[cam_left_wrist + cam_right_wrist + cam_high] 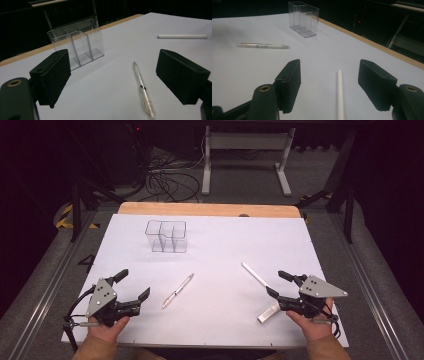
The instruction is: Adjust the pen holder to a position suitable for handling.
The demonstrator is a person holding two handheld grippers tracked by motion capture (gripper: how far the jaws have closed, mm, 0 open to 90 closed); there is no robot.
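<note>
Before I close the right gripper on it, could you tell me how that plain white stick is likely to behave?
The white stick looks round and smooth, so it may roll on the flat white table if nudged sideways. It lies straight, so it is probably stiff. Being thin, it seems light, and could slip between the open fingers of the right gripper.

We hold our left claw [134, 284] low at the near left, our left hand [107, 326] gripping it from behind, its jaws spread wide with nothing between them. Our right claw [278, 283] sits at the near right in our right hand [312, 322], jaws likewise parted and pressing on nothing. Both forearms enter from the bottom edge, and both claws point forward and slightly inward.
</note>
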